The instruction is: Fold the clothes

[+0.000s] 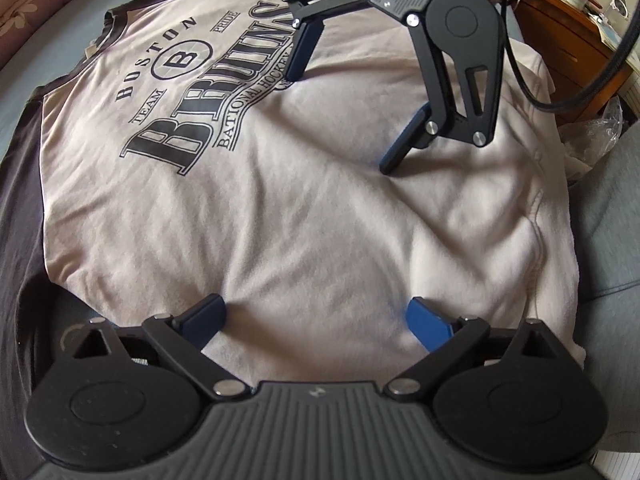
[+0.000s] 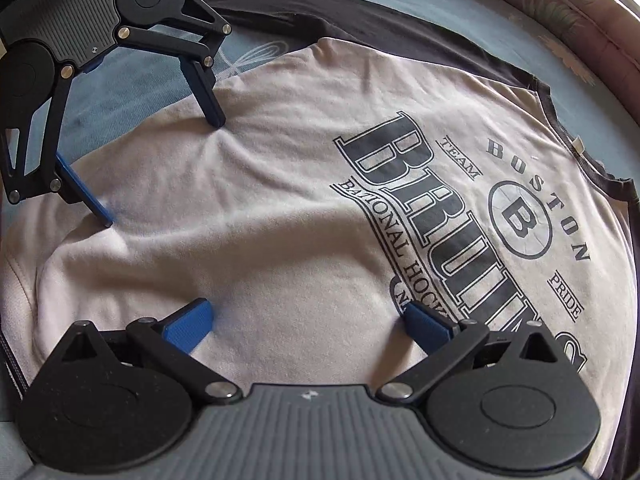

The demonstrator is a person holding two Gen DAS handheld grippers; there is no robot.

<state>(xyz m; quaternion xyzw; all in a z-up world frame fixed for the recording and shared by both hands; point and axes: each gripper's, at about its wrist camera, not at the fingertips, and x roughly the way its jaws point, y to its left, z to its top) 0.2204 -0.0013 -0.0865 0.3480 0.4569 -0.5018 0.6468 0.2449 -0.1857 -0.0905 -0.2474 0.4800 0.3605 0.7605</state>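
On the shirt point(image 1: 320, 232), both grippers spread wide, fingertips touching cloth; hem cut off.

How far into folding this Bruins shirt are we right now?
Early. Done: the shirt lies spread print-up on the bed, its plain lower part still wrinkled. In hand: both grippers are open, fingertips pressing the cloth, the left hand-held gripper near the bottom and the right hand-held gripper beside the print; nothing is pinched yet. Left: every fold, since the dark sleeve still lies out flat.
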